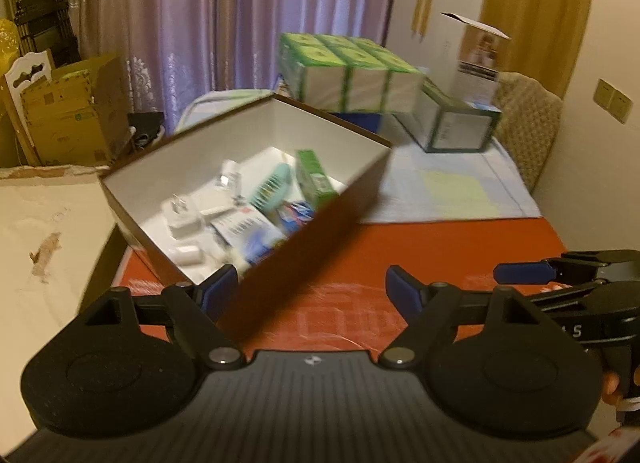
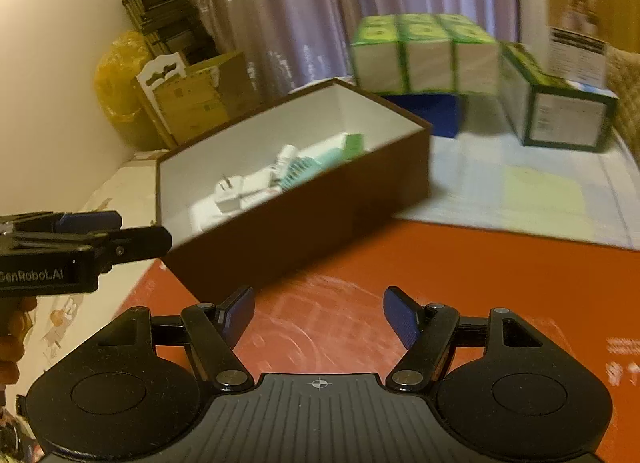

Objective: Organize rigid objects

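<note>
On an orange mat, a brown box holds a white plug, a green carton and perhaps a mint comb; the left gripper and right gripper gape empty.

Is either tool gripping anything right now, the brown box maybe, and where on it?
Nothing is held. Left tool and right tool both stand open, short of the brown box.

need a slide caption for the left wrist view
Open left gripper hangs empty before a brown box of small items on an orange mat.
</note>
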A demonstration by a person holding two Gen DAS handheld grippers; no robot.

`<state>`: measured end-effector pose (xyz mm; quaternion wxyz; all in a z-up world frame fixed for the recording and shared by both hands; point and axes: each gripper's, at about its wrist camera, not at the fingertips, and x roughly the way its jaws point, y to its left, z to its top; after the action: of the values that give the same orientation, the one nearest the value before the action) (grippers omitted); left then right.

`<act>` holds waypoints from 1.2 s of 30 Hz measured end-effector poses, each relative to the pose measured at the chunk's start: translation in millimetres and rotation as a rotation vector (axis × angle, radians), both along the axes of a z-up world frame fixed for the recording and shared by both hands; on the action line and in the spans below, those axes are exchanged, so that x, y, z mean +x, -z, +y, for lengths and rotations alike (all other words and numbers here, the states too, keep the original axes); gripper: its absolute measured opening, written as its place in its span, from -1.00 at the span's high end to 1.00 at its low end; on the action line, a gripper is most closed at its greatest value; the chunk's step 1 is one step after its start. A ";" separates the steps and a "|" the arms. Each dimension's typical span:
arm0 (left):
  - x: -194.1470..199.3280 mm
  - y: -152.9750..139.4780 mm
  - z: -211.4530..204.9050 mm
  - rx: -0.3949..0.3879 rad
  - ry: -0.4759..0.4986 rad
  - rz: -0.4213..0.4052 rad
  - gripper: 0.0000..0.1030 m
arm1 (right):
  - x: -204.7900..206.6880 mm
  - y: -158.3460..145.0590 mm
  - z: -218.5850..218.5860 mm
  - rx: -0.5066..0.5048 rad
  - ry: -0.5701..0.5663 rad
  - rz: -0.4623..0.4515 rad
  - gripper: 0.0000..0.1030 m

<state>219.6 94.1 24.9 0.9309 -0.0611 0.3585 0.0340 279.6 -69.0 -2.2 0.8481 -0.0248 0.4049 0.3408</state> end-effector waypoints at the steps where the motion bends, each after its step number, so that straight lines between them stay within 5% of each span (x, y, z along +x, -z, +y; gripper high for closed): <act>1: -3.2 0.6 -8.4 -0.005 -0.002 0.006 -0.51 | -3.0 -0.7 -9.9 -0.001 0.005 0.001 -0.33; 19: -81.3 9.6 -140.1 0.004 0.007 0.074 -0.45 | -74.2 -7.9 -156.5 -0.014 0.048 0.015 -0.34; 36: -117.4 16.2 -173.7 0.009 0.004 0.109 -0.35 | -112.3 -5.2 -200.3 -0.035 0.070 0.033 -0.34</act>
<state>102.3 -79.6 8.7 0.9103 -0.0543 0.4087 0.0369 167.3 -269.3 3.0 0.8521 -0.0196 0.4254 0.3043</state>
